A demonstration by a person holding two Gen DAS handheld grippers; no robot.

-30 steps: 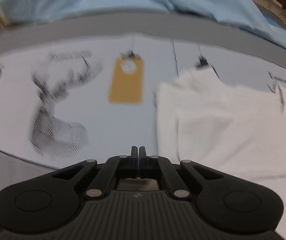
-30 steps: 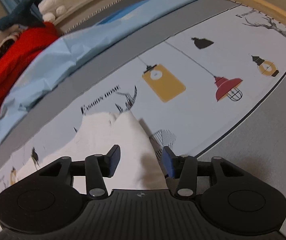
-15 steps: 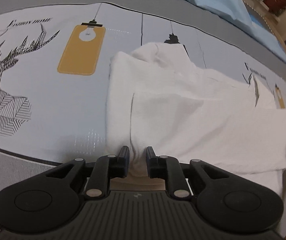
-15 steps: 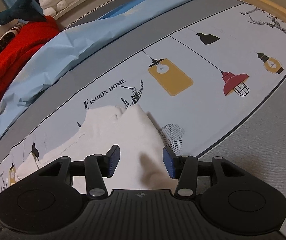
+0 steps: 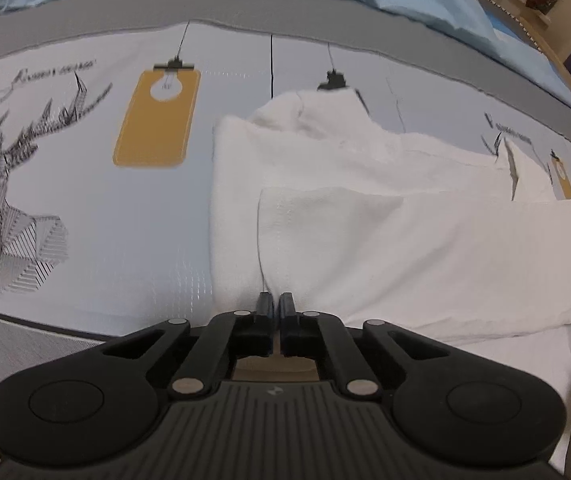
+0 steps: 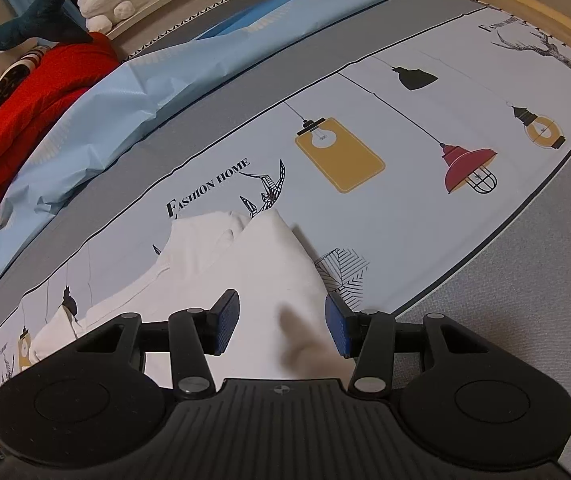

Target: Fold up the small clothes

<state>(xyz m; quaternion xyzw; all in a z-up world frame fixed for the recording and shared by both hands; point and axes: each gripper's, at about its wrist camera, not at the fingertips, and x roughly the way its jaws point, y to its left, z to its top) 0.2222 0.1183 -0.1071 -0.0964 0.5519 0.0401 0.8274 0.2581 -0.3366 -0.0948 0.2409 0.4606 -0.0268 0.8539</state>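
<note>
A white garment lies partly folded on a printed mat — lamps, a deer and lettering on pale blue — which covers the tabletop, grey beyond the mat's edge.

The left gripper points steeply down at the garment's near edge. Its fingers are pressed together, and a seam of the white cloth runs straight down to their tips; whether any fabric is pinched between them cannot be told, since the tips cover that spot. A folded-over panel of the garment spreads ahead and to the right of these fingers; to their left the mat is bare, with a yellow lamp print further ahead.

The right gripper hangs over the garment's other end. Its blue-padded fingers stand apart, white cloth in the gap between them but not touching either pad. The cloth's pointed corner lies just ahead of the fingers, and a leaf print peeks out beside the right-hand one.

Far ahead, a light blue sheet is bunched along the mat's far border, with a red knitted bundle and soft toys behind it. No containers are in view.
</note>
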